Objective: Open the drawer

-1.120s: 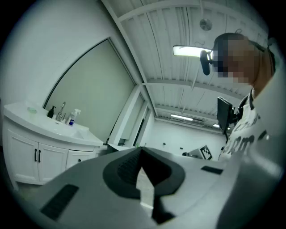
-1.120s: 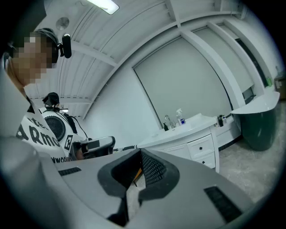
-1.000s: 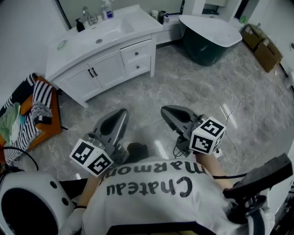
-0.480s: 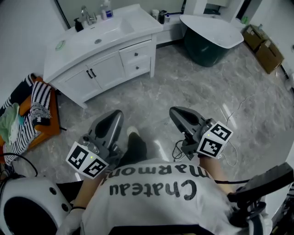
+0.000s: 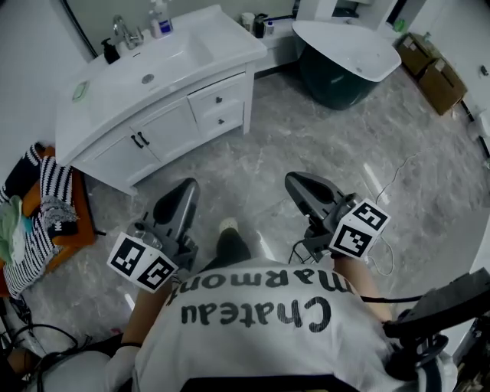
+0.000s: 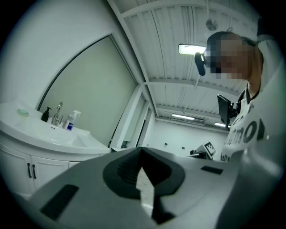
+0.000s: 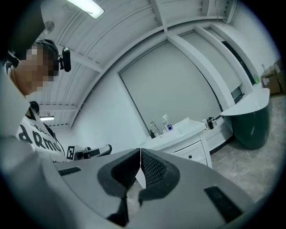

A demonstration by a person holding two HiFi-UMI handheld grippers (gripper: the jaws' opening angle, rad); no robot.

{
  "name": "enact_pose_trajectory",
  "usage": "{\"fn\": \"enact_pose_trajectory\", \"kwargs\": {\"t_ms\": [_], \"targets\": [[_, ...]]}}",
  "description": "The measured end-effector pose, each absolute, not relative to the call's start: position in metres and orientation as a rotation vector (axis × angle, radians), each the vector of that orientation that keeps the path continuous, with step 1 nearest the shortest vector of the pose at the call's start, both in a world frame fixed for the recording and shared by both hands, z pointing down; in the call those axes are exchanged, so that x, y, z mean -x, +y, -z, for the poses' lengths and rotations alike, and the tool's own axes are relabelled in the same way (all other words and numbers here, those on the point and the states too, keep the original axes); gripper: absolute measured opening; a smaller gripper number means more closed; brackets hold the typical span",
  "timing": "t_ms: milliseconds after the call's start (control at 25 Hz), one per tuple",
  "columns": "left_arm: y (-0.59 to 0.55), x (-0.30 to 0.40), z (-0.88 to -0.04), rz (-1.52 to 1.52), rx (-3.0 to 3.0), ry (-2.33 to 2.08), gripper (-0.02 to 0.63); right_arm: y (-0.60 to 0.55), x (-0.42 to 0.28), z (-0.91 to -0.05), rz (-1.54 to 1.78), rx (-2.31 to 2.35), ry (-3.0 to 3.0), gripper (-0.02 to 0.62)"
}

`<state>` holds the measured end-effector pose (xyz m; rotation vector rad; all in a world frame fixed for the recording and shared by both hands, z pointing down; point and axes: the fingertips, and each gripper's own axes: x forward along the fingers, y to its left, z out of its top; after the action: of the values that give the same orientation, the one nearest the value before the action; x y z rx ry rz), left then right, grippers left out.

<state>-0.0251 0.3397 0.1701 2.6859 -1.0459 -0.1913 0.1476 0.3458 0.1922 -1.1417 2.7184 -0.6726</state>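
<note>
A white vanity [image 5: 164, 84] stands at the upper left of the head view. Two small drawers, the top drawer [image 5: 219, 98] and the lower drawer [image 5: 223, 119], sit closed at its right end, each with a dark knob. My left gripper [image 5: 184, 188] and right gripper [image 5: 295, 182] are held level above the grey marble floor, well short of the vanity. Both are shut and hold nothing. The left gripper view shows its shut tips [image 6: 142, 150] with the vanity [image 6: 27, 150] at far left. In the right gripper view the shut tips [image 7: 140, 151] stand before the drawers [image 7: 192, 154].
A dark green bathtub [image 5: 344, 57] stands at the back right, with cardboard boxes [image 5: 432, 73] beyond it. Striped laundry [image 5: 42, 203] lies on an orange stand at left. A thin cable [image 5: 390, 191] runs over the floor at right. A soap bottle [image 5: 159, 17] stands by the tap.
The person has stepped toward the vanity, and both grippers have gone forward with them. The white round appliance at lower left has slid out of view. Both grippers stay shut.
</note>
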Motion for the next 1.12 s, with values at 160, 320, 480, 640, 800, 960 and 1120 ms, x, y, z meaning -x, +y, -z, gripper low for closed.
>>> {"fn": "enact_pose_trajectory", "kwargs": {"t_ms": [160, 320, 480, 640, 800, 960, 1120], "targets": [[0.283, 0.043, -0.171, 0.154, -2.665, -1.044, 0.0, 0.288, -0.133, -0.186, 0.71, 1.156, 2.693, 0.012], [0.23, 0.063, -0.173, 0.091, -2.68, -1.066, 0.0, 0.236, -0.128, -0.183, 0.817, 1.178, 2.599, 0.012], [0.183, 0.074, -0.176, 0.023, -2.714, -1.068, 0.002, 0.199, -0.133, -0.17, 0.863, 1.206, 2.497, 0.012], [0.135, 0.084, -0.178, 0.078, -2.688, -1.047, 0.0, 0.15, -0.117, -0.174, 0.871, 1.233, 2.538, 0.012], [0.112, 0.091, -0.188, 0.116, -2.619, -1.041, 0.002, 0.114, -0.108, -0.178, 0.845, 1.243, 2.565, 0.012], [0.124, 0.086, -0.191, 0.137, -2.604, -1.059, 0.0, 0.114, -0.112, -0.186, 0.832, 1.207, 2.568, 0.012], [0.114, 0.081, -0.191, 0.166, -2.613, -1.052, 0.0, 0.098, -0.104, -0.196, 0.871, 1.17, 2.57, 0.012]]}}
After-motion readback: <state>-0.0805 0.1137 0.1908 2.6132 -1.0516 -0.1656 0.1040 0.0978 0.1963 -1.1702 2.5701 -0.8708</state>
